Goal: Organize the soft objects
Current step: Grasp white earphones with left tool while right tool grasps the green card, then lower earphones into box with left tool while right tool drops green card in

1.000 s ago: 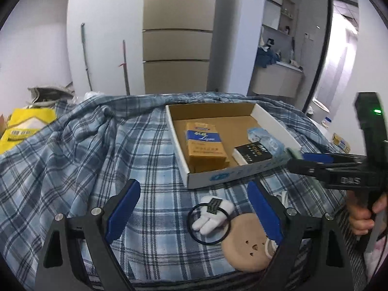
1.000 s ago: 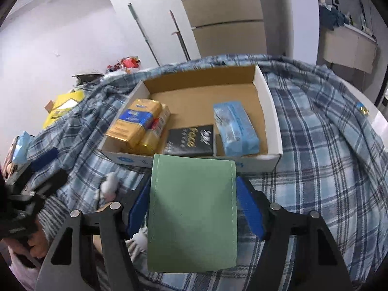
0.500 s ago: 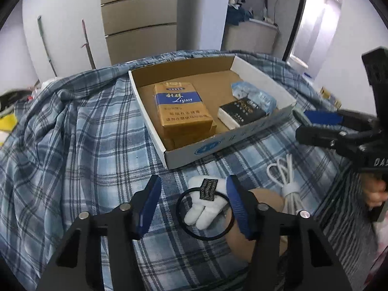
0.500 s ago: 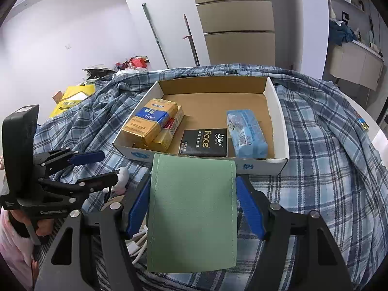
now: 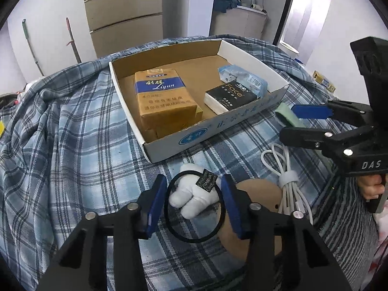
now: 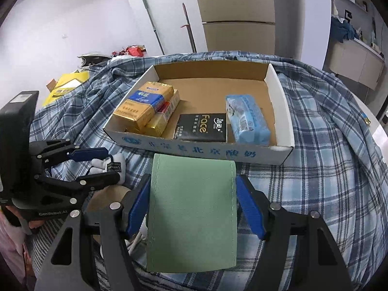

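We're low over the blue plaid cloth now, and our left gripper sits right around the small white plush toy, the one with the black tag and the thin black ring looped about it. The jaws have just been closing in, and the plush is squarely between the blue pads; the right-hand pad looks to be touching the plush, while on the left a sliver of cloth shows between pad and toy, so we can't call it a firm pinch. From the other side, the right wrist view shows that same left gripper with the plush toy sandwiched between its two fingers.

Over on our right, the right gripper is clamped on a flat green pouch, blue pads pressed against both of its side edges, holding it just in front of the cardboard tray and above the cloth.

Inside the tray we've got the yellow Liqun pack on the left, the black Face pack nearer the front wall, and the light-blue tissue pack just behind it.

Lying just beside the plush is a round tan disc, partly under the left gripper's finger, and touching its far edge is a coiled white cable bound with a white strap
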Tool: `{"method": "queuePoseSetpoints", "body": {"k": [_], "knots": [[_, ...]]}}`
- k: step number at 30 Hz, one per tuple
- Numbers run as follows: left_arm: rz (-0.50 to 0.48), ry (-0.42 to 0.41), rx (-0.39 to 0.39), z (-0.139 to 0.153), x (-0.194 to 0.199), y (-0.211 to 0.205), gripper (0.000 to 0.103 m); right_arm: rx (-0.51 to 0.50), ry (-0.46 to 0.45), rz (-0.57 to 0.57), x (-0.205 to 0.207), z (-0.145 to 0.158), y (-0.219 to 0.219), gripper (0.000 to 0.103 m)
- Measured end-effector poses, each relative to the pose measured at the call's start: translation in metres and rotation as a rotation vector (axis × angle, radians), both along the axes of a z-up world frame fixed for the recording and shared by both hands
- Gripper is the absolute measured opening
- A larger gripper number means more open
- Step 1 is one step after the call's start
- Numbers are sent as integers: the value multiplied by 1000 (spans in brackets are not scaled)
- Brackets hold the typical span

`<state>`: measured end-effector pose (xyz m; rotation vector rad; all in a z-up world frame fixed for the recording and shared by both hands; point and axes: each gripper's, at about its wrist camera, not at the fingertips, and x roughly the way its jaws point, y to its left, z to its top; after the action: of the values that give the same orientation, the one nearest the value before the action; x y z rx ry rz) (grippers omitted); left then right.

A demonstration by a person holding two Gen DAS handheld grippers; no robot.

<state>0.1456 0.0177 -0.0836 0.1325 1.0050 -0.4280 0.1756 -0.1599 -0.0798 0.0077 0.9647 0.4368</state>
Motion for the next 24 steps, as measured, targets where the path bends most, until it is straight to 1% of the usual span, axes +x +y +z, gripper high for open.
{"method": "queuePoseSetpoints", "body": {"k": [1, 9, 12, 14, 17, 18, 20, 24], "knots": [[-8, 14, -5, -2, 0, 0, 39, -3, 4, 2, 0, -1, 1, 68], [-8, 7, 22, -7, -3, -2, 34, -18, 10, -3, 2, -5, 3, 68], [-14, -15, 63, -7, -6, -7, 32, -20, 14, -9, 3, -6, 1, 68], [-10, -41, 69, -3, -9, -8, 27, -21, 16, -18, 5, -7, 0, 68], [31, -107, 35, 10, -16, -1, 26, -15, 18, 0, 6, -6, -1, 68], [54, -127, 7, 18, -20, 4, 26, -12, 24, 0, 7, -6, -2, 68], [67, -138, -37, 29, -27, 10, 26, -10, 25, -17, 9, -6, -4, 68], [88, -207, -36, 54, -47, 8, 26, 4, -10, -27, 4, 5, -8, 68]]}}
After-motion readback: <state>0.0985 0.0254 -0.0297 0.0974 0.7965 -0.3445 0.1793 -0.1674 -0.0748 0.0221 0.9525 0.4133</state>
